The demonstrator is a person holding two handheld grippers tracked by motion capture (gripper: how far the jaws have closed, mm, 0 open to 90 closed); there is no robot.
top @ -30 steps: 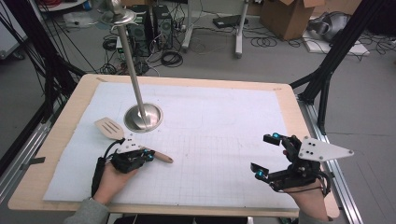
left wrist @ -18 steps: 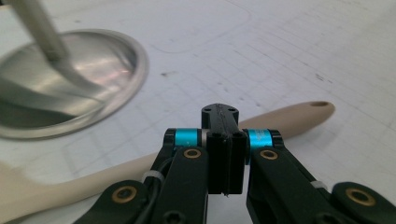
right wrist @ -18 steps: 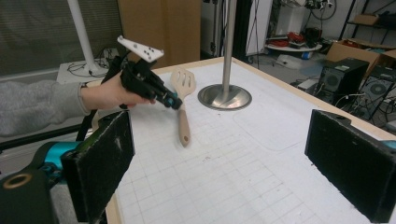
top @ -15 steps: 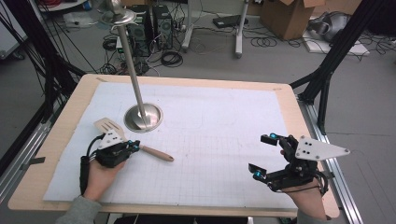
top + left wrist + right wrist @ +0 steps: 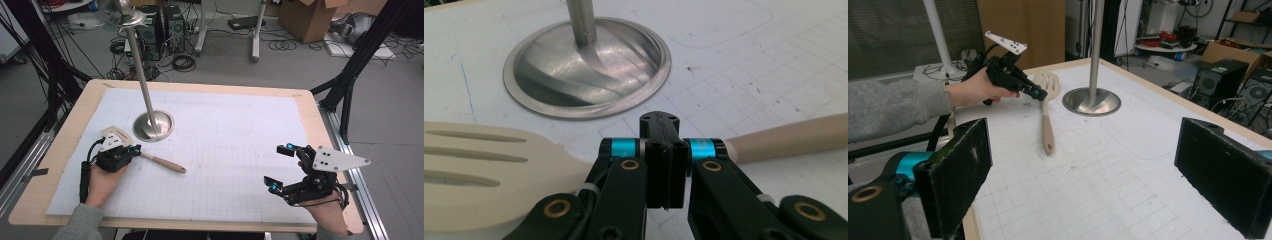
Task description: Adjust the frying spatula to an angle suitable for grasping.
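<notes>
A pale wooden slotted spatula [image 5: 162, 163] lies flat on the white gridded mat; its handle points right and toward the near edge. My left gripper [image 5: 136, 149] is shut, jaws pressed together with nothing between them, and sits just over the spatula's neck. In the left gripper view the shut left gripper [image 5: 665, 165] stands in front of the spatula [image 5: 489, 170], slotted head at left, handle at right. My right gripper [image 5: 280, 167] stands open at the near right, holding nothing. In the right gripper view, the right gripper [image 5: 1088, 165] has the spatula [image 5: 1048, 125] and the left gripper [image 5: 1038, 94] far ahead of it.
A metal stand with a round domed base [image 5: 153, 126] and a tall pole rises just beyond the spatula. The mat [image 5: 240, 130] covers most of the wooden table [image 5: 310, 107]. Black frame struts flank the table; cables and boxes lie on the floor behind.
My left gripper has moved left along the spatula, from over the handle to near its head. The spatula has stayed put. The right gripper has barely moved.
</notes>
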